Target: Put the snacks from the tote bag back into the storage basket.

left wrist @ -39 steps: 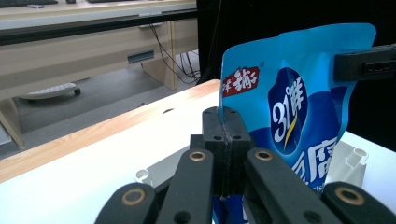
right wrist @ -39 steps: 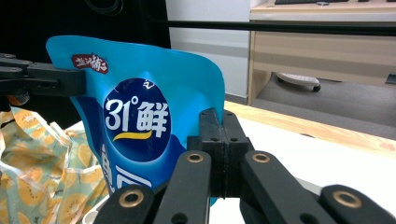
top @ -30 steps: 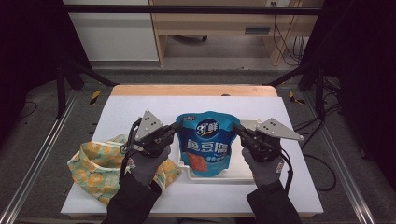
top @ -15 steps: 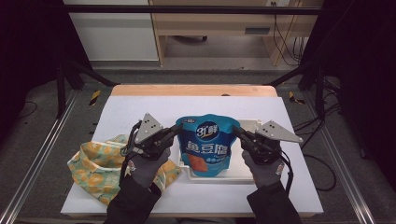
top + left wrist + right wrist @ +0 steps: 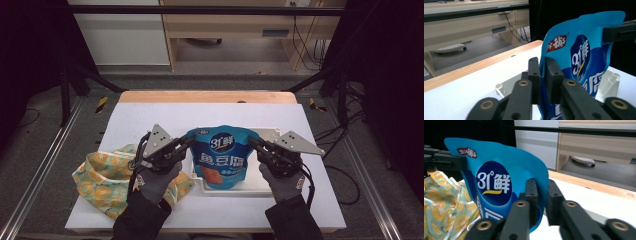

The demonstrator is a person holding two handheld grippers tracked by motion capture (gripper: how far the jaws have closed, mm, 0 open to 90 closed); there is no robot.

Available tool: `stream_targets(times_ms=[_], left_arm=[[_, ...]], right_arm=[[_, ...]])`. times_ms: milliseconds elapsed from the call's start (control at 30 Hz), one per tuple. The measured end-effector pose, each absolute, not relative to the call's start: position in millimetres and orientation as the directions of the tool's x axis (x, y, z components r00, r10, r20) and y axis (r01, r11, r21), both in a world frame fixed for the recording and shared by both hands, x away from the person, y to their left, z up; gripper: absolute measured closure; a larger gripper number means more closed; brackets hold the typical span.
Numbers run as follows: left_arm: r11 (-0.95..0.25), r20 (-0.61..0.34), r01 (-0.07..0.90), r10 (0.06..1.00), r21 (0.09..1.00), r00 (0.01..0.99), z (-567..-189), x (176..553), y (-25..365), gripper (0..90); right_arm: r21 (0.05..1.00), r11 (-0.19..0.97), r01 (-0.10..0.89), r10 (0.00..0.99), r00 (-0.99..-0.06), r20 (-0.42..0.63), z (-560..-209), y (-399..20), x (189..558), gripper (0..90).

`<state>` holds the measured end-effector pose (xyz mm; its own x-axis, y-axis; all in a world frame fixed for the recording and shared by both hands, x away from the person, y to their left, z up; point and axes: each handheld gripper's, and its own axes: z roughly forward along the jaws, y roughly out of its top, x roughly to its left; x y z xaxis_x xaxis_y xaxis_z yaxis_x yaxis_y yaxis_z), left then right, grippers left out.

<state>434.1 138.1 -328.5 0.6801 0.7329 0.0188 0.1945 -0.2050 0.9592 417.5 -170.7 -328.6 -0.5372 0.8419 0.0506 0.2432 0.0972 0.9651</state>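
Observation:
A blue snack pouch with white lettering stands upright in a shallow white tray at mid-table. My left gripper is at the pouch's upper left edge and my right gripper at its upper right edge. In the left gripper view the jaws have just been opening; a narrow gap shows, with the pouch's edge between the pads. The right gripper view shows the same: the jaws slightly parted around the pouch's edge. Each view shows the other gripper's black jaw at the far corner of the pouch.
A crumpled yellow-green wrapper with a fruit pattern lies on the white tabletop beside my left hand. The table's wooden far edge fronts a desk and cables on the floor. Metal frame rails run along both sides.
The pouch's top sits a touch lower than before. Both hands have kept their place at its upper corners.

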Motion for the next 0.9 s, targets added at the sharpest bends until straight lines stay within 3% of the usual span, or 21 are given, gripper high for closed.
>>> stream_targets(times_ms=[367,900], left_arm=[[-0.247,0.059,0.191,0.743,0.950,0.667,-331,428,149,51.3],[-0.282,0.083,0.217,0.766,0.934,0.638,-348,410,191,39.8]], right_arm=[[0.973,0.109,0.205,0.858,-0.513,0.012,-333,-180,412,48.6],[0.971,0.113,0.211,0.852,-0.523,0.015,-345,-190,399,33.9]])
